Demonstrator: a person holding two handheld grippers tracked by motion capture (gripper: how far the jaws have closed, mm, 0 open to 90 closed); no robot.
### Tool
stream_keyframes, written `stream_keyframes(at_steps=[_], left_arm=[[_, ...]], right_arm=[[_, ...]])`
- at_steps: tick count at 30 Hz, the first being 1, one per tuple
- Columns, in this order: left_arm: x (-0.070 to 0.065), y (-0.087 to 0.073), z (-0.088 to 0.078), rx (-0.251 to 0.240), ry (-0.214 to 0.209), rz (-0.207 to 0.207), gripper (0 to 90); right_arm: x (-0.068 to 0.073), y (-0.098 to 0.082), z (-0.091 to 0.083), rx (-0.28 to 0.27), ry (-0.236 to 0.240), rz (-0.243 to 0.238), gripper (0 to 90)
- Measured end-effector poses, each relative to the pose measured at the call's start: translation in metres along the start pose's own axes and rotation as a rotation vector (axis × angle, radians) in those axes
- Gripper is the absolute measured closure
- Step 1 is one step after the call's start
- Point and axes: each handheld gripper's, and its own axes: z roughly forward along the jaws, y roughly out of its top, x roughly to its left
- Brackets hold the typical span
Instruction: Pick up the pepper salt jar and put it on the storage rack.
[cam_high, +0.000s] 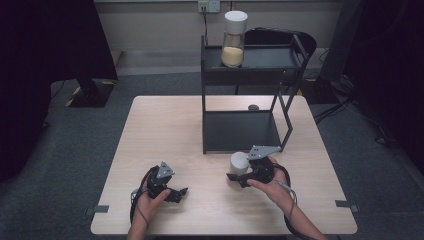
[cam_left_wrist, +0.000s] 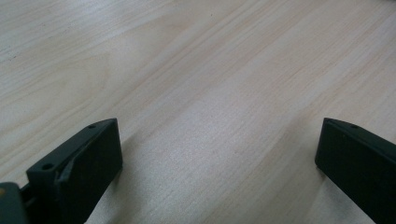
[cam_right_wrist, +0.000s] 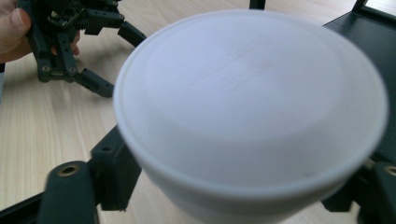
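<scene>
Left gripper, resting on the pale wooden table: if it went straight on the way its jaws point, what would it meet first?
Probably nothing soon. The left gripper points right across bare pale wooden table; its open jaws frame tabletop alone. Further along, it might reach the right hand, though depth is unclear.

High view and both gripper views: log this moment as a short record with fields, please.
surface: light wooden table
shelf: black metal two-tier rack at table's far side
top tier: glass jar with white lid, yellowish contents
right hand-held gripper: jaws against sides of white round-topped container
left hand-held gripper: open, nothing between jaws, resting low over the table
</scene>
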Motion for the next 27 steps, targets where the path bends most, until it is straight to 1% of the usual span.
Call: stream_keyframes(at_steps=[2, 4, 6, 8, 11, 14, 18, 20, 22, 27], left_arm=[[0.0, 0.0, 0.0, 0.0, 0.0, 0.0, 0.0], [0.0, 0.0, 0.0, 0.0, 0.0, 0.0, 0.0], [0.0, 0.0, 0.0, 0.0, 0.0, 0.0, 0.0], [0.0, 0.0, 0.0, 0.0, 0.0, 0.0, 0.0], [0.0, 0.0, 0.0, 0.0, 0.0, 0.0, 0.0], [0.0, 0.0, 0.0, 0.0, 0.0, 0.0, 0.0], [0.0, 0.0, 0.0, 0.0, 0.0, 0.0, 0.0], [0.0, 0.0, 0.0, 0.0, 0.0, 0.0, 0.0], [0.0, 0.0, 0.0, 0.0, 0.0, 0.0, 0.0], [0.0, 0.0, 0.0, 0.0, 0.0, 0.0, 0.0]], right_arm=[[-0.003, 0.0, 0.0, -0.001, 0.004, 0.001, 30.5], [-0.006, -0.001, 0.0, -0.009, 0.012, 0.008, 31.3], [-0.005, 0.0, 0.0, -0.006, 0.01, -0.005, 32.2], [-0.005, 0.0, 0.0, -0.006, 0.01, -0.009, 32.6], [-0.004, 0.002, -0.001, 0.001, -0.001, -0.026, 33.8], [-0.007, 0.005, -0.002, 0.007, 0.005, -0.013, 34.5], [-0.008, 0.007, -0.007, 0.004, -0.015, -0.008, 34.8], [-0.009, 0.008, -0.008, 0.005, -0.016, -0.007, 34.8], [-0.014, 0.011, -0.013, 0.014, -0.023, 0.018, 34.8], [-0.02, 0.015, -0.021, 0.012, -0.045, 0.039, 34.9]])
